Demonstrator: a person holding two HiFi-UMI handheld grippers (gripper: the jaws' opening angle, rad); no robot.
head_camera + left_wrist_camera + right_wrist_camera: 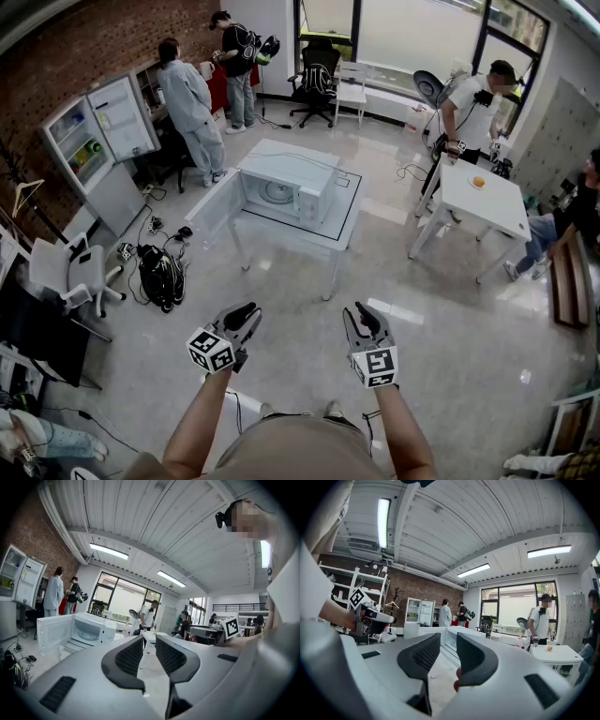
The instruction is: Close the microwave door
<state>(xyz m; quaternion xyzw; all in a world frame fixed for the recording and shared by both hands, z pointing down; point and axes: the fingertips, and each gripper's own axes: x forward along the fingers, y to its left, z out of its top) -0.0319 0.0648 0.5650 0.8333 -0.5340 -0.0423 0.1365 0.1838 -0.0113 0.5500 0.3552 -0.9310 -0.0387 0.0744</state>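
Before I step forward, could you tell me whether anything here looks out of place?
The microwave on the white table has its door swung wide open to the side. The fridge by the brick wall also stands open. Nothing looks spilled or damaged.

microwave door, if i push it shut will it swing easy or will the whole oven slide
The microwave door stands swung wide open as one flat panel, so it will probably pivot easily under a light push. The microwave looks merely set on the smooth white table, so a hard shove at latching might slide it.
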